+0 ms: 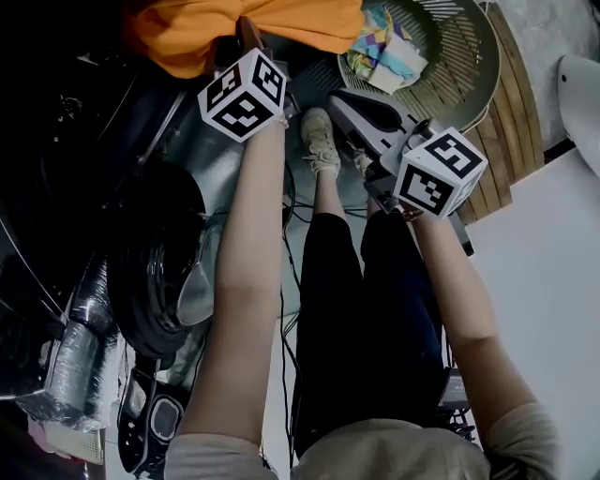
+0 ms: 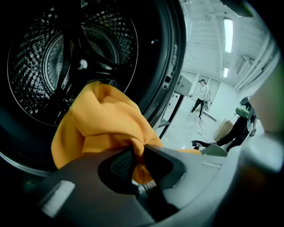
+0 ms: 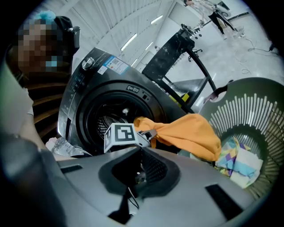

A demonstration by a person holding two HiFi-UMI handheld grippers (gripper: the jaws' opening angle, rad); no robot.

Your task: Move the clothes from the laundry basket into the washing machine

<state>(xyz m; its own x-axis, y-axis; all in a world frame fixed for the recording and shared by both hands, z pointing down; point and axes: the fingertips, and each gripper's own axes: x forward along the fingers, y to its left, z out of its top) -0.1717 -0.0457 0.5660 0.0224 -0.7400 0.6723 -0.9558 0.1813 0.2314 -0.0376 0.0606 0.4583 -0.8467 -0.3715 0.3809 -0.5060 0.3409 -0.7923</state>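
Note:
An orange garment (image 2: 102,124) hangs bunched from my left gripper (image 2: 135,162), whose jaws are shut on a fold of it. The cloth sits right at the mouth of the washing machine's dark drum (image 2: 66,53). In the head view the same garment (image 1: 244,28) spreads ahead of the left gripper (image 1: 248,42), between the machine and the basket. My right gripper (image 3: 141,166) is shut with nothing in it and hovers by the grey laundry basket (image 3: 253,115). A patterned blue and yellow cloth (image 3: 237,162) lies in the basket's bottom.
The machine's round black door (image 1: 155,253) stands swung open at the left. The person's legs and a pale shoe (image 1: 321,141) are between the two arms, with cables on the floor. A black frame (image 3: 177,57) stands behind the machine.

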